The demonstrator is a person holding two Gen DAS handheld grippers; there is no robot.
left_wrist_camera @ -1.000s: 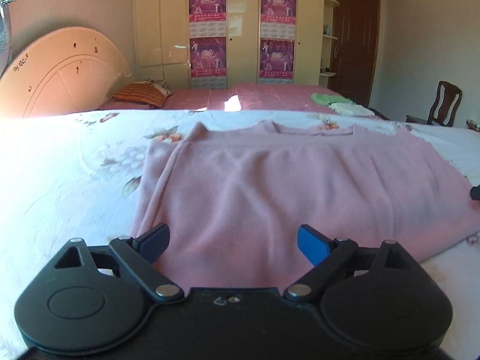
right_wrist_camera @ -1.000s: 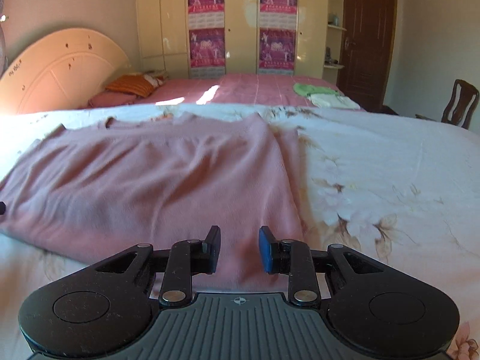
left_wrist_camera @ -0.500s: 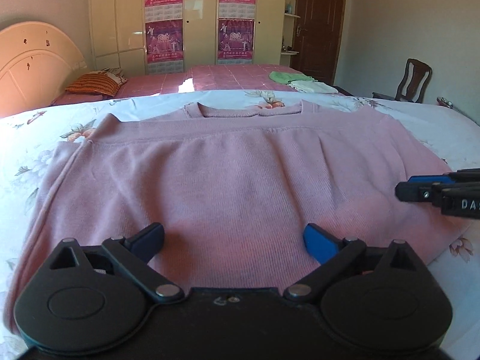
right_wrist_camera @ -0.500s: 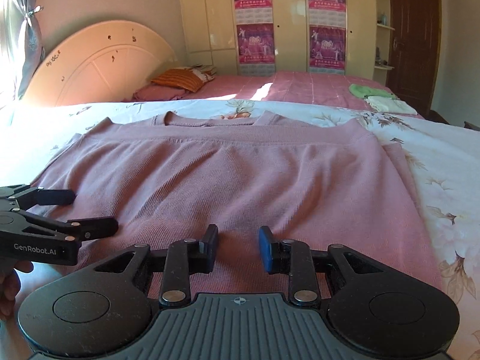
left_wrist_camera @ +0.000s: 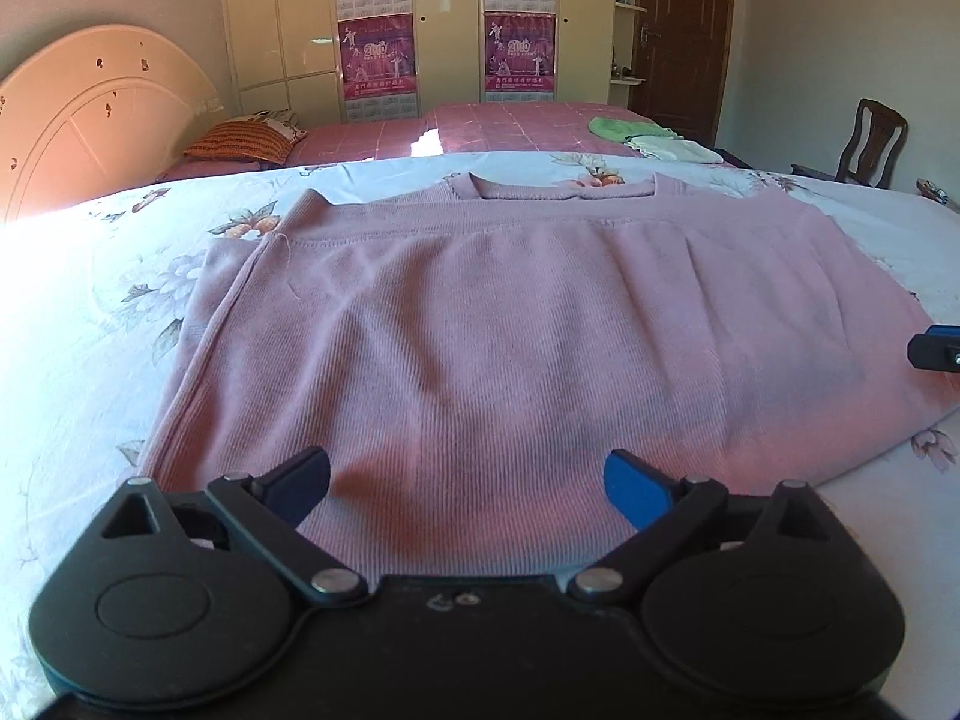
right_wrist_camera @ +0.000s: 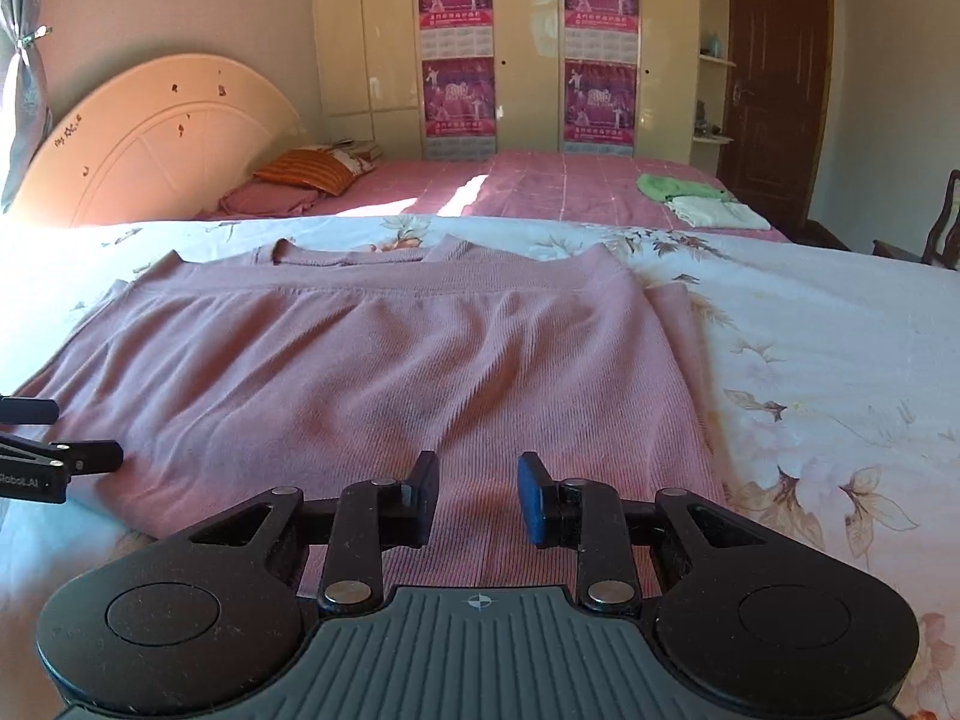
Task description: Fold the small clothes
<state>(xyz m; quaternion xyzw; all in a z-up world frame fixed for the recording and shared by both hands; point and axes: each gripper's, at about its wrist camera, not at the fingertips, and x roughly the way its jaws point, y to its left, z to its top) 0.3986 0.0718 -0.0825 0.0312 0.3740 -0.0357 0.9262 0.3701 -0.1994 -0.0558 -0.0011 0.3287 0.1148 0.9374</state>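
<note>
The pink sweater (left_wrist_camera: 510, 324) lies flat on the floral bed (left_wrist_camera: 90, 312), collar at the far side. The left tongs (left_wrist_camera: 467, 489) gape wide over its near hem; the right tongs (right_wrist_camera: 477, 501), partly parted, hover empty over its near right part.

We've got the pink sweater (right_wrist_camera: 384, 372) lying flat on the floral bedsheet (right_wrist_camera: 828, 360), our right gripper (right_wrist_camera: 477, 498) over its hem with jaws slightly apart, nothing between them. The left gripper (right_wrist_camera: 54, 438) pokes in at the left edge.

"2010" shows on the wardrobe posters (left_wrist_camera: 377, 51); "Robot.AI" on the left hand-held gripper (right_wrist_camera: 30, 468).
</note>
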